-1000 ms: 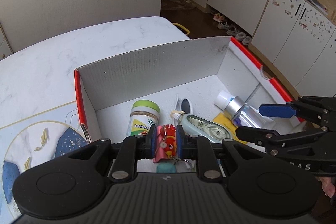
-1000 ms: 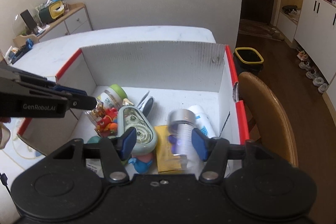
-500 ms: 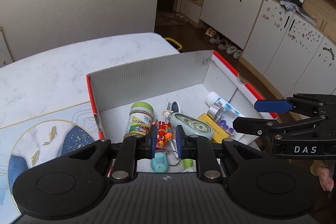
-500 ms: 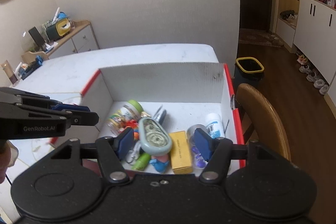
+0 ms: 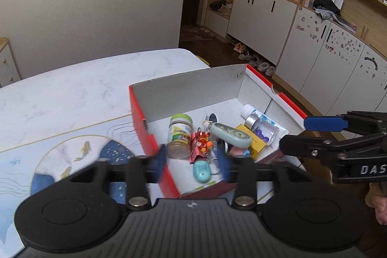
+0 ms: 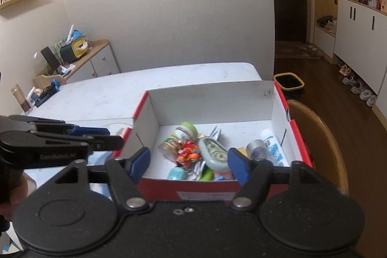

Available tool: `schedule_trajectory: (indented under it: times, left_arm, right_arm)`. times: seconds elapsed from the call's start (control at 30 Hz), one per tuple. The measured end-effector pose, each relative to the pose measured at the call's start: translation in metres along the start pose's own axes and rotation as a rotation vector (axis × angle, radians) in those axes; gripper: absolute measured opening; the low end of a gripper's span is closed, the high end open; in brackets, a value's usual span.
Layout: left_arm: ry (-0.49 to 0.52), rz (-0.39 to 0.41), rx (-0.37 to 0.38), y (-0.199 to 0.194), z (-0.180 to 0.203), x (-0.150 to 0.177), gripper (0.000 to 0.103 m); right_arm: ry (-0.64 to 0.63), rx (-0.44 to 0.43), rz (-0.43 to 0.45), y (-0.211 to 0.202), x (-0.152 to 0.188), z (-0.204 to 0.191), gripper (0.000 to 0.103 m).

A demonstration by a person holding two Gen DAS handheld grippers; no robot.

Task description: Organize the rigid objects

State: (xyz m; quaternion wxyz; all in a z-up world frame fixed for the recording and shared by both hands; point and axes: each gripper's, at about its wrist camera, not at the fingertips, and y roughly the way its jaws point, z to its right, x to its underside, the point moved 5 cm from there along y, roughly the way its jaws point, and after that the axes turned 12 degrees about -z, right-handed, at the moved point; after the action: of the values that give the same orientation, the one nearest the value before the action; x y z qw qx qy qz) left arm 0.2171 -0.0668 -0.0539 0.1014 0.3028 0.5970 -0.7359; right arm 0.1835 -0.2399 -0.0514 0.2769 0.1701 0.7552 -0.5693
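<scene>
A red-and-white cardboard box [image 5: 142,127] [image 6: 205,187] holds a green-lidded jar [image 5: 180,137] [image 6: 180,139], a red toy keychain [image 5: 202,145] [image 6: 187,152], a pale green oval dispenser [image 5: 229,136] [image 6: 214,154], a clear silver-capped bottle [image 5: 261,128] [image 6: 257,149] and a white tube [image 5: 266,120] [image 6: 273,146]. My left gripper [image 5: 192,165] [image 6: 111,137] hovers over the box's near left corner. Its jaws are opening, blurred, with nothing between them. My right gripper [image 6: 188,161] [image 5: 304,134] hangs before the box's front wall, jaws opening and empty.
The box sits on a white marble table [image 5: 72,93] beside a blue mat with fish [image 5: 72,151]. A wooden chair back [image 6: 319,137] stands close to the box's right side. A yellow-rimmed bin [image 6: 289,82] is on the floor beyond.
The left gripper let go of the red toy, which now lies in the box. The right gripper released the clear bottle. Both grippers pulled back and up, jaws wider.
</scene>
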Motion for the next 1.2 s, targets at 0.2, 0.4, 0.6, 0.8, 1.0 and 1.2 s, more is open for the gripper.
schedule_trajectory:
  times: [0.2, 0.4, 0.6, 0.8, 1.0, 1.2]
  left_arm:
    - [0.012, 0.014, 0.010, -0.014, -0.012, 0.011, 0.070]
    - [0.029, 0.029, 0.042, -0.026, -0.019, 0.023, 0.085]
    - [0.036, 0.051, 0.093, -0.036, -0.024, 0.029, 0.103]
    - [0.061, 0.096, 0.099, -0.047, -0.026, 0.035, 0.103]
    - [0.081, 0.123, 0.069, -0.055, -0.026, 0.037, 0.103]
    - [0.107, 0.139, 0.076, -0.061, -0.025, 0.039, 0.103]
  right_arm:
    - [0.035, 0.017, 0.018, -0.010, 0.011, -0.016, 0.078]
    - [0.066, 0.038, 0.056, -0.020, 0.020, -0.027, 0.091]
    - [0.086, 0.054, 0.113, -0.035, 0.026, -0.038, 0.102]
    - [0.100, 0.073, 0.126, -0.043, 0.033, -0.049, 0.103]
    - [0.112, 0.072, 0.138, -0.050, 0.042, -0.056, 0.103]
    - [0.123, 0.079, 0.148, -0.054, 0.047, -0.061, 0.103]
